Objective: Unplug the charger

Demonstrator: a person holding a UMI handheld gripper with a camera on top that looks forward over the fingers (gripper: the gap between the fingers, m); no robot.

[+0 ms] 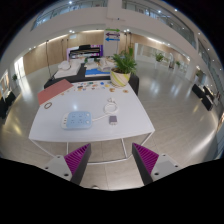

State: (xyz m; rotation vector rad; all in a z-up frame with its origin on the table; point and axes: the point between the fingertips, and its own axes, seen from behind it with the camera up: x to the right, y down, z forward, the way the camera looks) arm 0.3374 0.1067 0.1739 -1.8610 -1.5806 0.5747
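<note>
My gripper (112, 157) is open and empty, its two fingers with magenta pads (78, 156) spread wide above the floor. It hovers in front of a white table (60, 128), well short of it. On the table lie a white round object with a thin cable (111, 106), a small grey item (113, 119) and a light blue tray (77, 120). I cannot tell which item is the charger, and no socket is visible.
A potted green plant (123, 64) stands at the table's far right end. Pink sheets (55, 90), a blue item (96, 72) and small objects lie further back. The pale tiled floor (180, 110) surrounds the table in a large hall.
</note>
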